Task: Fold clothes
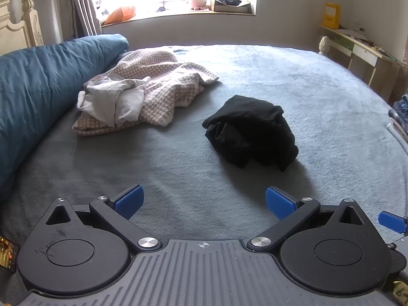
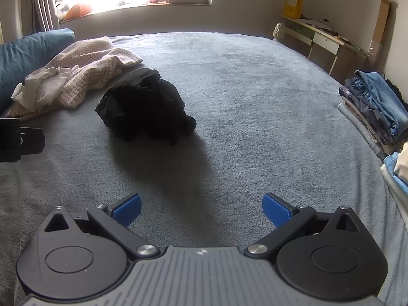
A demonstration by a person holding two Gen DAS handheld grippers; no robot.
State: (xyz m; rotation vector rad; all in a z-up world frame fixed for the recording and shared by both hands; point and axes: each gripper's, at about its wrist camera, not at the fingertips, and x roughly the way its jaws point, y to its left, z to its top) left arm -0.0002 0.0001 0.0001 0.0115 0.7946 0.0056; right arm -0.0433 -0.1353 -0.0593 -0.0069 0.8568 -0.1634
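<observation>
A crumpled black garment [image 1: 251, 130] [image 2: 145, 103] lies in a heap on the grey bed cover [image 1: 306, 89] [image 2: 255, 102]. Behind it to the left is a loose pile: a pink-and-white checked garment [image 1: 163, 86] [image 2: 97, 61] with a light grey one [image 1: 114, 100] [image 2: 46, 84] on top. My left gripper [image 1: 204, 201] hovers over the cover in front of the black heap, jaws wide open and empty. My right gripper [image 2: 201, 209] is open and empty too, nearer than the heap and to its right. A blue pad of the right gripper [image 1: 391, 220] shows at the left wrist view's right edge.
A blue duvet [image 1: 43, 81] [image 2: 28, 51] lies along the bed's left side. Folded jeans and other clothes are stacked [image 2: 377, 107] at the right edge. A desk [image 2: 323, 38] stands against the right wall. The window sill [image 1: 178, 12] at the back holds clutter.
</observation>
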